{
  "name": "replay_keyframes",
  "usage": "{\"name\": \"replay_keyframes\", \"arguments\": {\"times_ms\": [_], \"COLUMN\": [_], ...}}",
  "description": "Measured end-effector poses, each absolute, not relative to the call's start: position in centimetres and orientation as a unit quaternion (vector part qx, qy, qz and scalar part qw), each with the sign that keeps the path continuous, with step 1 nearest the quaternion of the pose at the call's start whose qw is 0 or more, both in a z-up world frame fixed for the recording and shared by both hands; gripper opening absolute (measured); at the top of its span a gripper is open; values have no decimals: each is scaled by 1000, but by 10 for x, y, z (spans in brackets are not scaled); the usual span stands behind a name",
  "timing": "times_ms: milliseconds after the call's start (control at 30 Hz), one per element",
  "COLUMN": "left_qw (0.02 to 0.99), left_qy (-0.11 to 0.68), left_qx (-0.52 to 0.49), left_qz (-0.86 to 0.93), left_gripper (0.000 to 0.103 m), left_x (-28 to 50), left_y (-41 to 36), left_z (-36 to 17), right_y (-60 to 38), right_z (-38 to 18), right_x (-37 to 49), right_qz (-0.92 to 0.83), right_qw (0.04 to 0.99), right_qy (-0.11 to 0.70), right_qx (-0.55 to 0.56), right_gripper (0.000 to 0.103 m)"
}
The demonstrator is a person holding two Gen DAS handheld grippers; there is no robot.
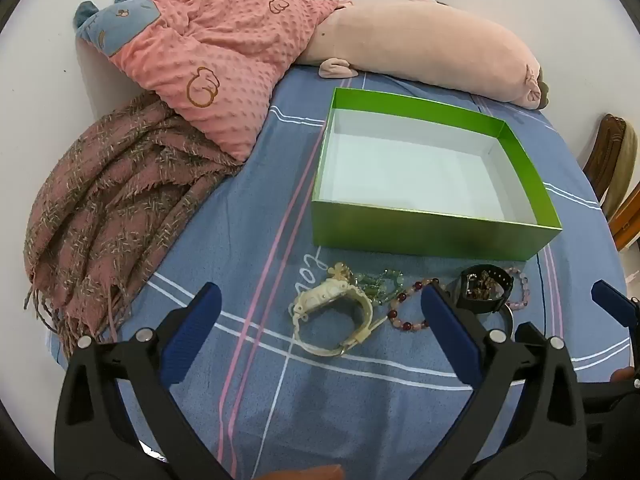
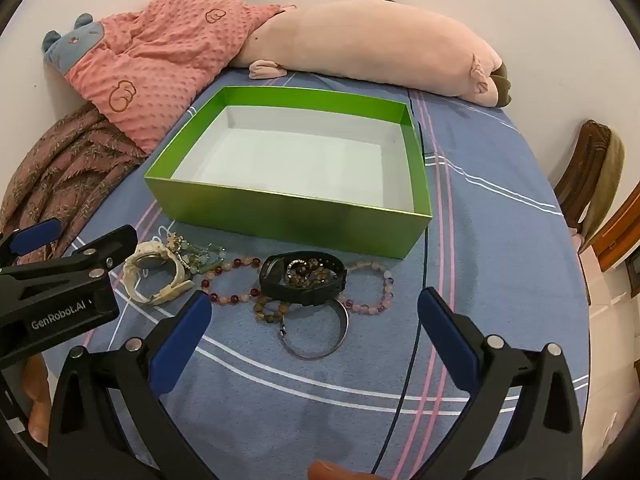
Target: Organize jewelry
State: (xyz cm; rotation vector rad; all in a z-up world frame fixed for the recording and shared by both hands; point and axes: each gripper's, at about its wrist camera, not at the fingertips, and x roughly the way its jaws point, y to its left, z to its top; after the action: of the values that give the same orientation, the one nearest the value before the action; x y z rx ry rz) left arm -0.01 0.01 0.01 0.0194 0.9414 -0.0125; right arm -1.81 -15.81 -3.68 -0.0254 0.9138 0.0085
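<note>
The green box (image 1: 432, 184) sits open on the blue bedsheet (image 1: 248, 392), its white inside bare. Just in front of the box lies a row of jewelry: a cream watch (image 1: 334, 316), a green bead bracelet (image 1: 380, 282), a red and pink bead bracelet (image 1: 408, 308) and a black watch (image 1: 484, 286). The left gripper (image 1: 320, 300) hovers before the box, fingers spread wide. Behind and left of the box lie a pink pillow (image 1: 208, 56) and fringed scarf (image 1: 112, 208).

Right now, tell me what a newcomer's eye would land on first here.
The bright green box stands open mid-bed, its white inside bare. Just in front of it lies a jumble of jewelry: a cream watch at the left, a black watch with beaded bracelets around it. Behind, a long pink plush stretches along the wall.
</note>
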Motion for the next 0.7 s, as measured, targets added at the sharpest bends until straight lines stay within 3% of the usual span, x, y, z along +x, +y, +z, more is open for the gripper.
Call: {"name": "replay_keyframes", "arguments": {"times_ms": [700], "left_qw": [890], "left_qy": [455], "left_qx": [9], "left_qz": [-6], "left_gripper": [101], "left_x": [0], "left_y": [0], "left_z": [0], "right_y": [-156], "right_z": [-39], "right_x": [-18], "right_qz": [6], "right_qw": [897], "right_qy": [442], "right_qx": [-11], "right_gripper": [102]}}
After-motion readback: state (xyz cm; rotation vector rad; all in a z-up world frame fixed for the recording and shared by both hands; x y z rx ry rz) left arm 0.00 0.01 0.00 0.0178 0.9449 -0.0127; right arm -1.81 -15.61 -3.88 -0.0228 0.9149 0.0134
